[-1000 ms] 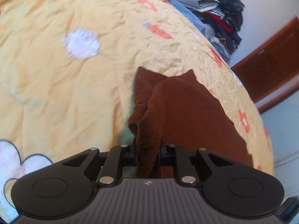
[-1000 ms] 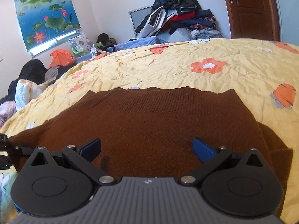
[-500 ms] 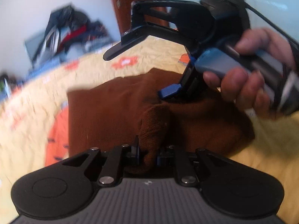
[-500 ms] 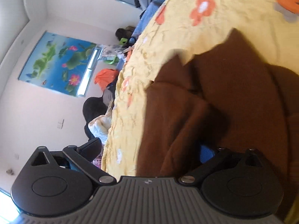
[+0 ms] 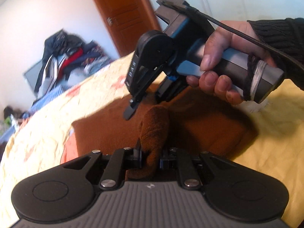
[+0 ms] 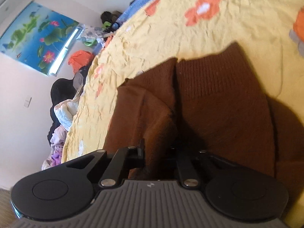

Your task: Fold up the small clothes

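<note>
In the left wrist view, the left gripper [image 5: 151,154] pinches a bunched fold of the brown sweater [image 5: 209,125], which lies on the yellow bedspread [image 5: 47,117]. Beyond it a hand [image 5: 228,60] holds the right gripper [image 5: 144,104] down onto the sweater. In the right wrist view, the right gripper [image 6: 157,153] has just been closing, its jaws now clamped on a raised fold of the sweater [image 6: 218,98].
</note>
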Demonstrator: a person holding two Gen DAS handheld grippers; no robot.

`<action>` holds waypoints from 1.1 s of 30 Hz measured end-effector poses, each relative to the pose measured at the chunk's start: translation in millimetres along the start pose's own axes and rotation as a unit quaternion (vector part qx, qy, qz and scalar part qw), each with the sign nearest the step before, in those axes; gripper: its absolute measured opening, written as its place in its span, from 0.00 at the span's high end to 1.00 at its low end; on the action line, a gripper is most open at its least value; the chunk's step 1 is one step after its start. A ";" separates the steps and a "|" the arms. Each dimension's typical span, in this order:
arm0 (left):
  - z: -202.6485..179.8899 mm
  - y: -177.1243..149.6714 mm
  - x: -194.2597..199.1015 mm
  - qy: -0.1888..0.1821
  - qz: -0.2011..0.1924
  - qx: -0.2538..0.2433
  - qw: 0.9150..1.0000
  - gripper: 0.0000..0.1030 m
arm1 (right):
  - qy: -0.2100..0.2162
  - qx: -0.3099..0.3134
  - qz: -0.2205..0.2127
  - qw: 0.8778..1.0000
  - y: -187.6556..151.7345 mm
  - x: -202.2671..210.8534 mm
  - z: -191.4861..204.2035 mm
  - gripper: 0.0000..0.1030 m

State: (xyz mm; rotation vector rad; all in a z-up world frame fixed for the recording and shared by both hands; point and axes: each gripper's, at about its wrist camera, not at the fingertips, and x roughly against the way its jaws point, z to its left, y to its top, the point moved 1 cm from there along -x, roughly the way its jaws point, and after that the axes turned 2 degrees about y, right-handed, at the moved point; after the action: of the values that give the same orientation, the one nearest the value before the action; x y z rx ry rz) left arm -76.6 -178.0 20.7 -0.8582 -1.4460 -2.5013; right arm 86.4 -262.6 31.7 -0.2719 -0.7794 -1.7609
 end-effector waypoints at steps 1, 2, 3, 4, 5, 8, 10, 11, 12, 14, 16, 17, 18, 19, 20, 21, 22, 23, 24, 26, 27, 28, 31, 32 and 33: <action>-3.3 3.9 2.7 -0.009 -0.013 -0.007 1.000 0.86 | 0.005 0.012 -0.012 1.000 -0.3 12.5 3.1 0.83; -9.3 6.9 5.3 -0.018 -0.025 -0.016 0.999 0.86 | 0.007 0.022 -0.026 0.999 -1.3 26.5 6.2 0.83; -16.2 8.6 6.1 -0.028 -0.035 -0.027 0.999 0.86 | 0.002 0.034 -0.040 0.999 -3.9 41.3 7.7 0.83; -23.9 8.9 4.7 -0.039 -0.038 -0.037 0.998 0.86 | -0.008 0.044 -0.053 0.998 -3.7 56.1 6.2 0.83; -31.4 7.6 0.5 -0.054 -0.031 -0.044 0.997 0.86 | -0.023 0.046 -0.062 0.997 -6.4 68.0 -0.2 0.83; -48.6 -6.5 -15.4 -0.061 -0.021 -0.065 0.996 0.86 | -0.057 0.020 -0.068 0.996 -20.9 80.1 -32.3 0.84; -53.8 -9.7 -9.3 -0.051 -0.036 -0.095 0.994 0.85 | -0.053 0.015 -0.083 0.995 -31.8 78.2 -44.6 0.84; -49.4 -8.9 -4.1 -0.059 -0.042 -0.091 0.993 0.84 | -0.046 0.004 -0.089 0.995 -33.5 78.7 -48.2 0.83; -42.0 -8.1 2.8 -0.073 -0.047 -0.081 0.993 0.81 | -0.039 -0.010 -0.092 0.995 -32.7 79.4 -50.3 0.76; -19.3 -8.6 25.4 -0.109 -0.052 -0.049 0.991 0.79 | -0.020 -0.028 -0.100 0.994 -28.4 87.6 -52.1 0.52; 16.0 -14.5 47.9 -0.138 -0.070 -0.009 0.988 0.41 | -0.021 -0.019 -0.144 0.989 -23.4 106.0 -47.1 0.25; 34.8 -17.6 55.0 -0.140 -0.077 0.012 0.987 0.23 | -0.029 -0.015 -0.168 0.985 -19.0 114.9 -45.0 0.16; 54.2 -22.6 60.7 -0.136 -0.090 0.035 0.986 0.00 | -0.034 -0.010 -0.182 0.983 -14.1 121.7 -43.8 0.15; 71.4 -27.6 64.1 -0.131 -0.104 0.059 0.984 0.00 | -0.039 -0.004 -0.184 0.982 -7.2 123.7 -43.4 0.15; 89.1 -34.6 64.3 -0.120 -0.107 0.088 0.983 0.00 | -0.049 0.001 -0.179 0.983 -0.1 121.8 -43.4 0.15; 104.6 -35.8 57.8 -0.108 -0.093 0.113 0.983 0.00 | -0.063 0.008 -0.167 0.984 7.5 116.3 -42.6 0.15; 119.5 -34.5 46.8 -0.094 -0.072 0.145 0.982 0.00 | -0.077 0.018 -0.150 0.986 14.6 105.6 -42.1 0.15; 133.6 -33.7 35.3 -0.086 -0.057 0.184 0.978 0.00 | -0.084 0.030 -0.132 0.987 20.5 93.7 -41.8 0.15; 147.8 -33.5 20.9 -0.097 -0.040 0.229 0.968 0.00 | -0.090 0.038 -0.114 0.989 26.5 80.6 -41.7 0.15; 174.5 -34.6 -24.5 -0.155 0.022 0.332 0.930 0.00 | -0.105 0.053 -0.069 0.991 36.5 53.3 -39.7 0.16; 186.5 -39.0 -46.6 -0.171 0.050 0.386 0.905 0.00 | -0.116 0.065 -0.047 0.990 39.9 40.8 -38.5 0.15; 193.0 -41.8 -67.0 -0.191 0.070 0.428 0.881 0.01 | -0.121 0.086 -0.042 0.988 41.3 33.9 -34.0 0.16; 189.9 -49.5 -105.9 -0.235 0.098 0.481 0.839 0.13 | -0.127 0.101 -0.010 0.987 44.9 26.1 -25.0 0.16; 185.2 -48.9 -114.4 -0.245 0.100 0.488 0.832 0.19 | -0.127 0.104 -0.004 0.986 45.6 26.4 -23.6 0.18; 181.2 -43.6 -120.9 -0.247 0.099 0.489 0.830 0.50 | -0.127 0.110 -0.002 0.986 45.9 24.5 -23.5 0.29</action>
State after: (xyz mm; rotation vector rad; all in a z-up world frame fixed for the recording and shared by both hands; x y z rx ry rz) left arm 81.6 -24.6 -7.8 -1.3081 -2.2647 -1.0799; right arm 125.0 -302.8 44.1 -0.3505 -1.1489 -1.6445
